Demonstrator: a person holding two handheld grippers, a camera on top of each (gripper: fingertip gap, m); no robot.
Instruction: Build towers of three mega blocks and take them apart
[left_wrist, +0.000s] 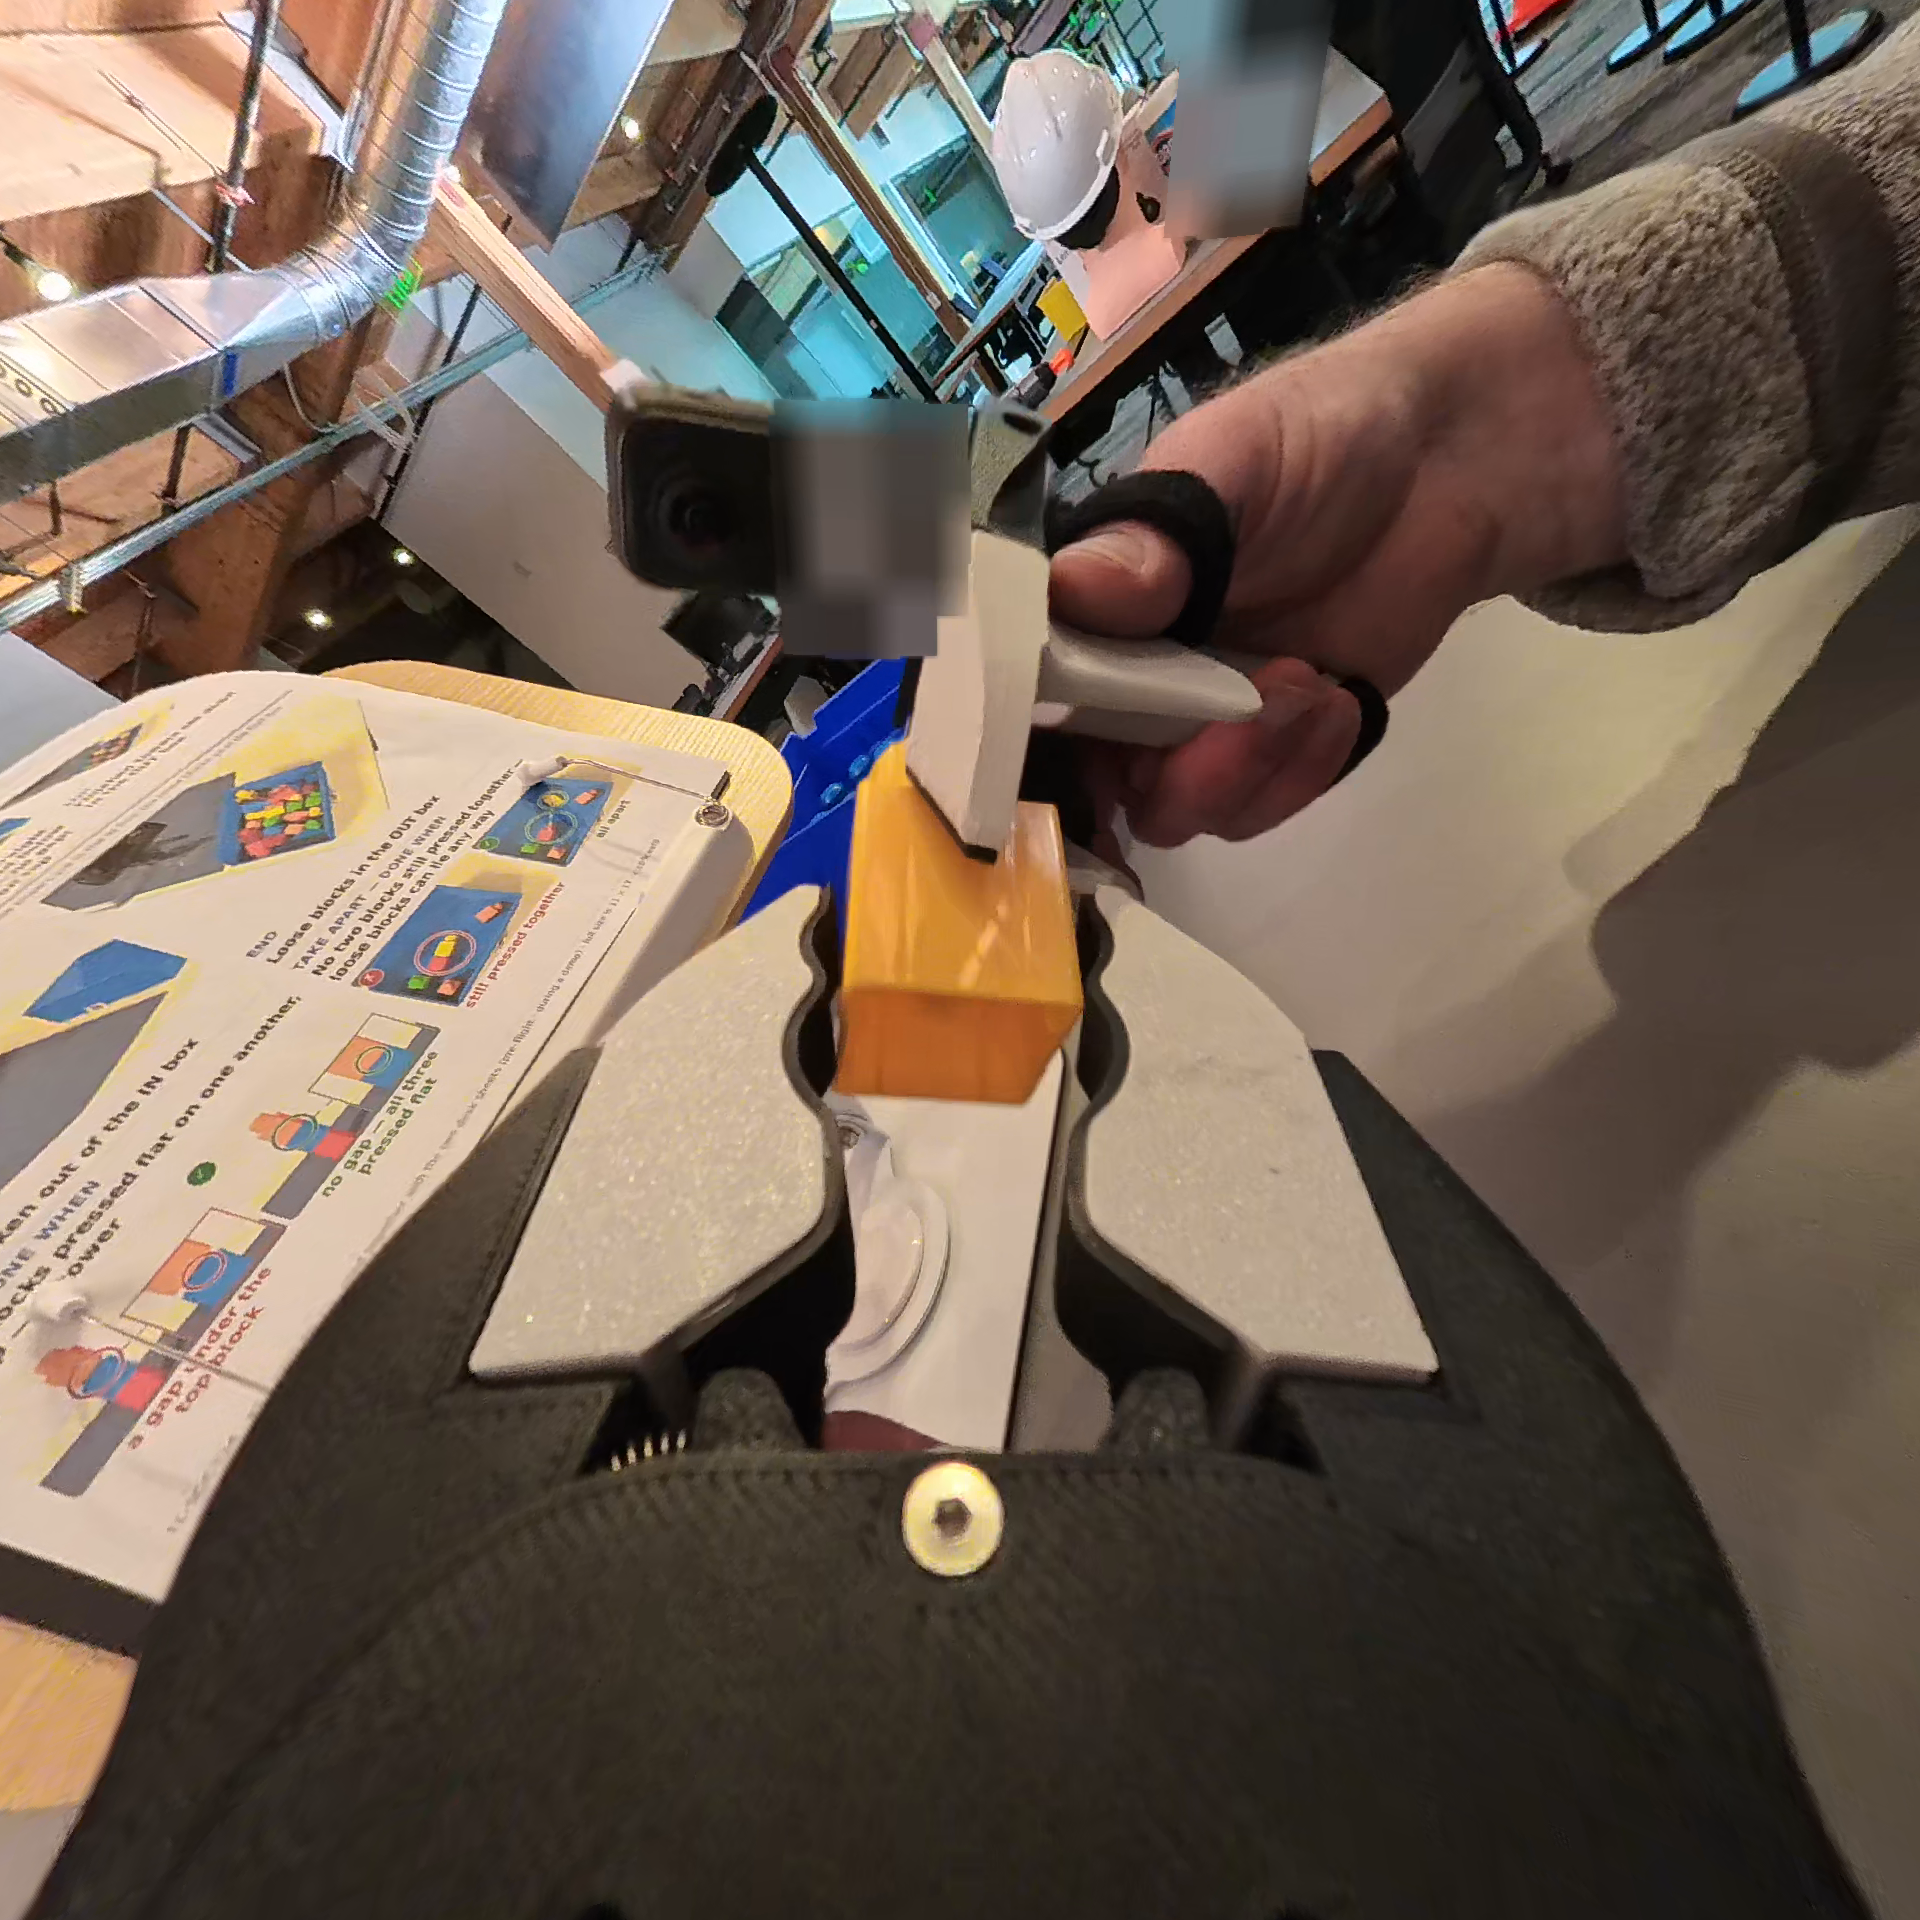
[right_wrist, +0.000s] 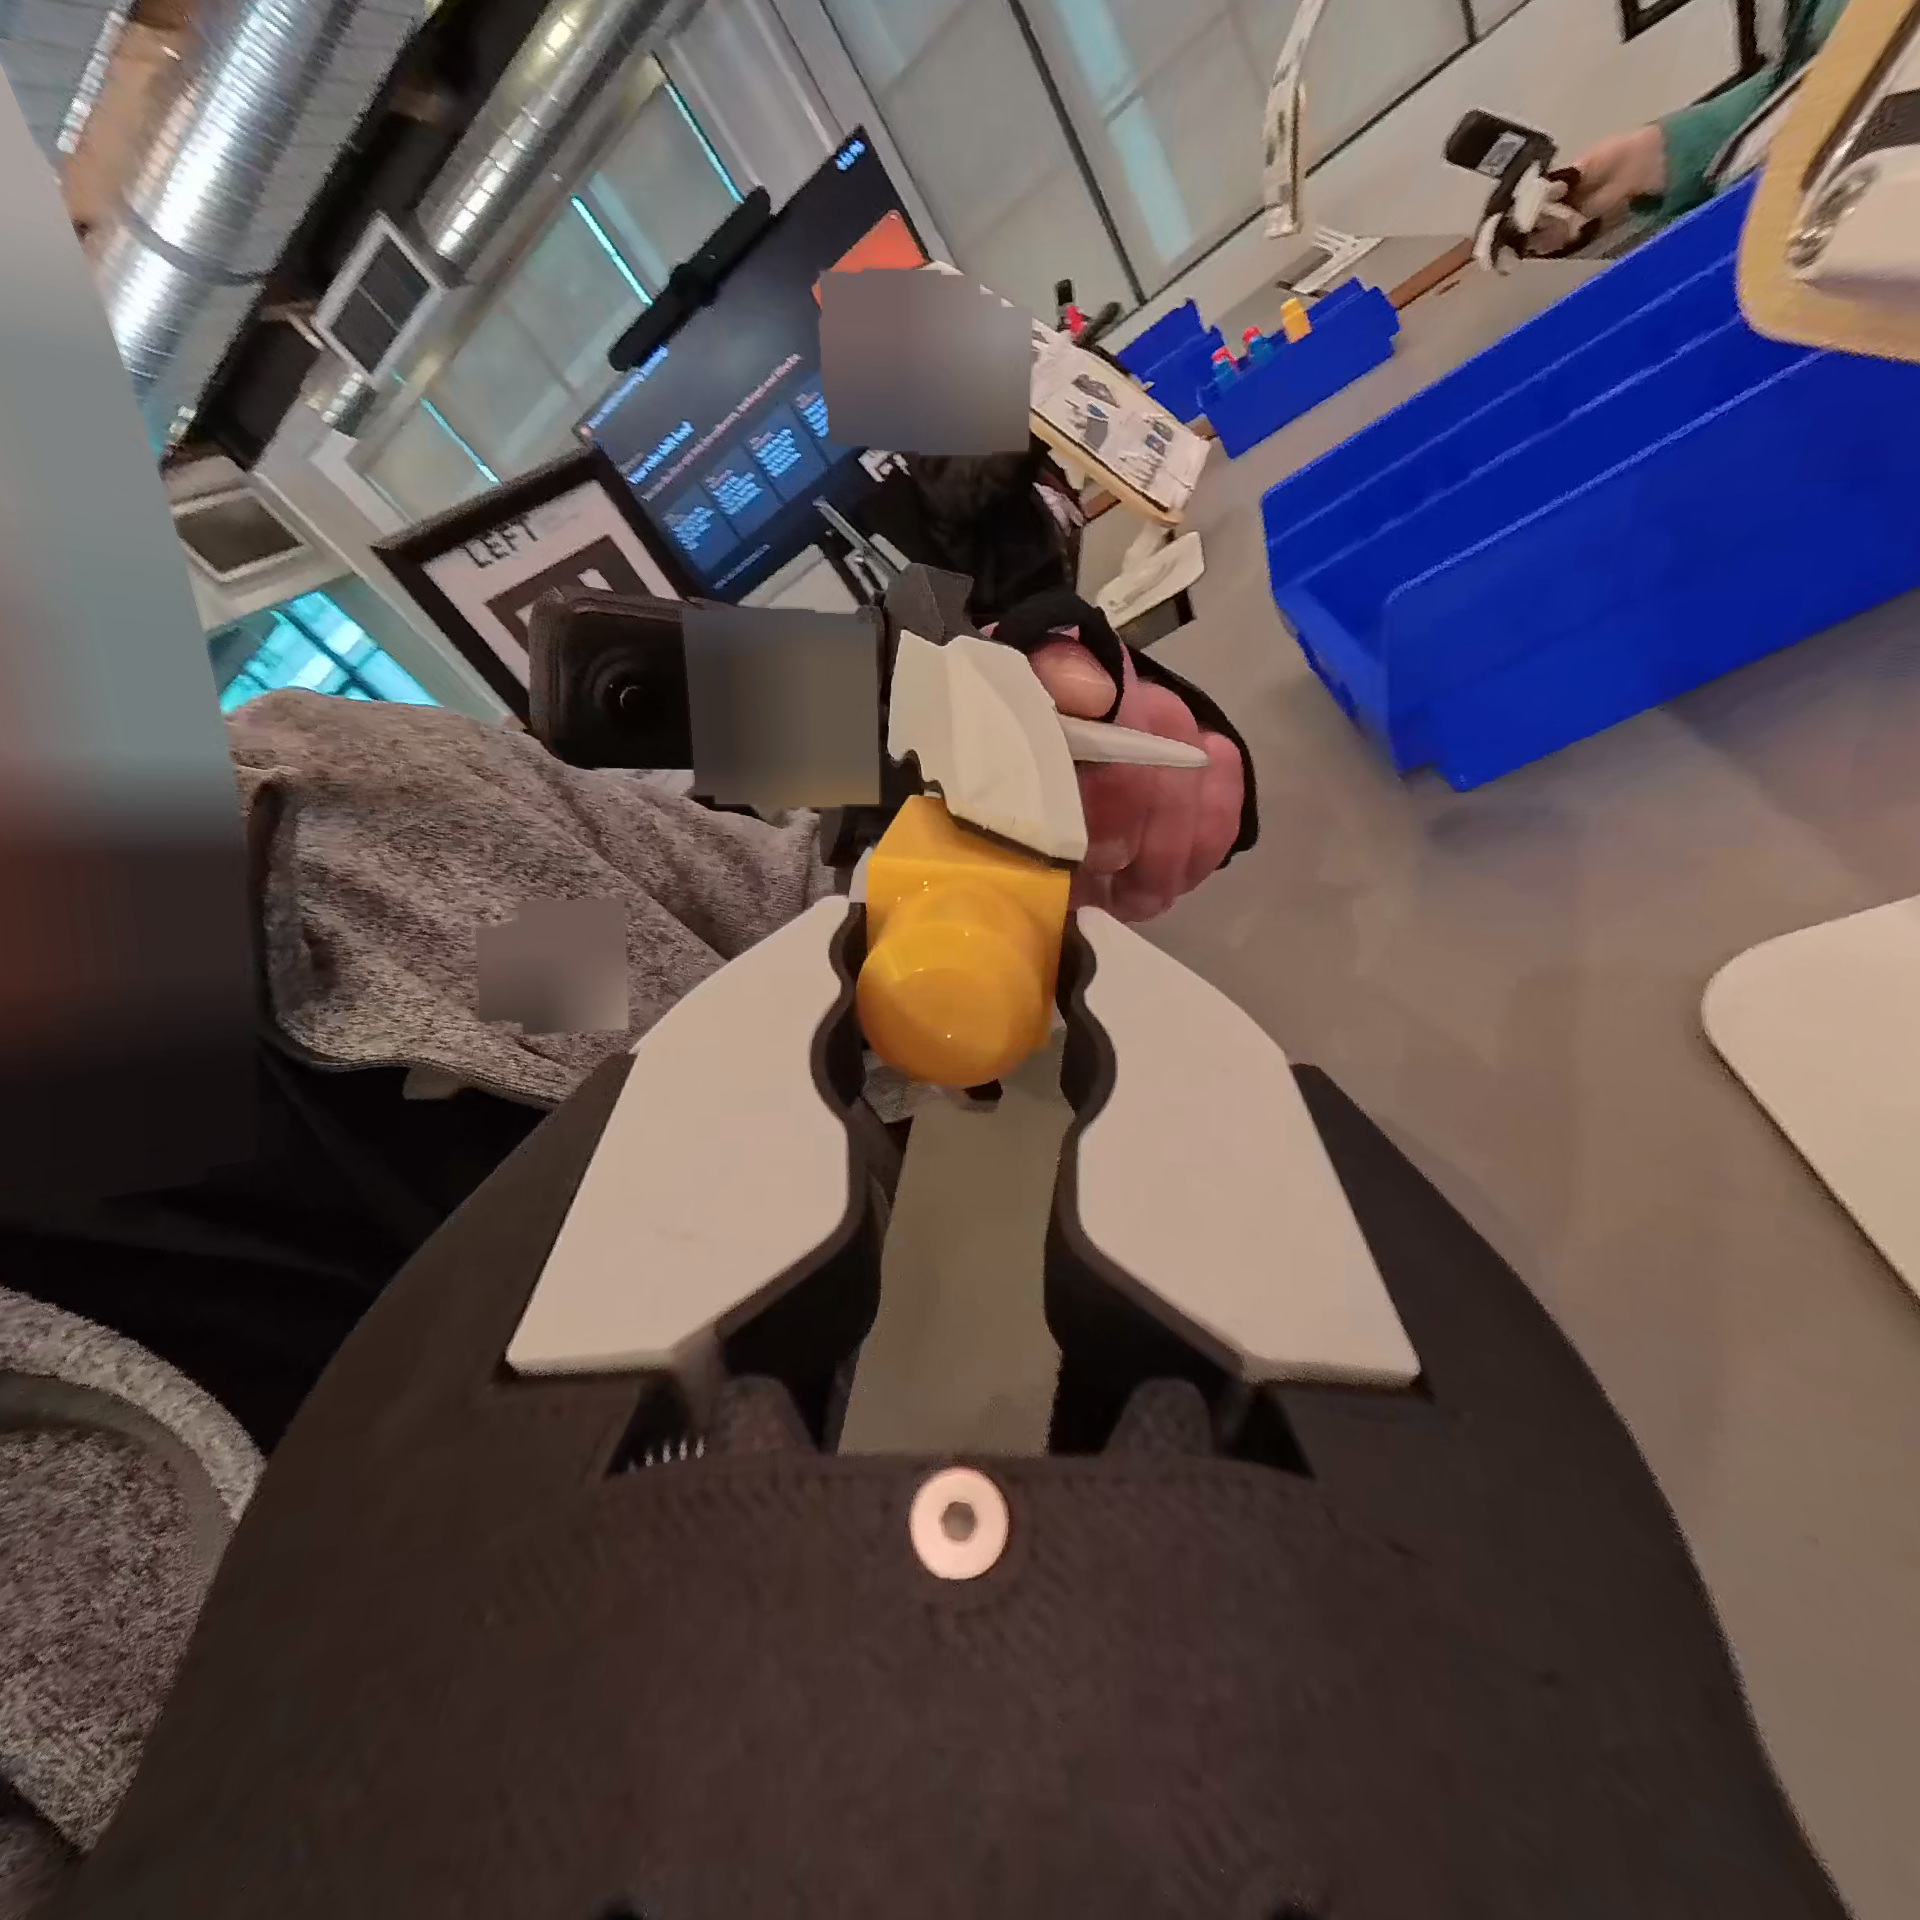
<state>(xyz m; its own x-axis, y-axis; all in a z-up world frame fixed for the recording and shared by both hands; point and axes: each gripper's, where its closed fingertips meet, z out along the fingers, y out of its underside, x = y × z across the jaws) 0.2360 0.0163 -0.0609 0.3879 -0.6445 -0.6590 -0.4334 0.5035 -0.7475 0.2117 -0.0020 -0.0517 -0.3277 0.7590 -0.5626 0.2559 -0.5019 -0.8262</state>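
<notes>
Your left tool (left_wrist: 956, 966) is clenched on the yellow block (left_wrist: 951, 977), its pads pressing both flat sides. Your right tool (right_wrist: 961, 987) grips the same yellow block (right_wrist: 966, 966) from the opposite end, stud facing its camera, pads against it on both sides. The block hangs between the two tools, above the grey counter (right_wrist: 1455, 935), with a blue bin (right_wrist: 1558, 582) beyond your right tool.
</notes>
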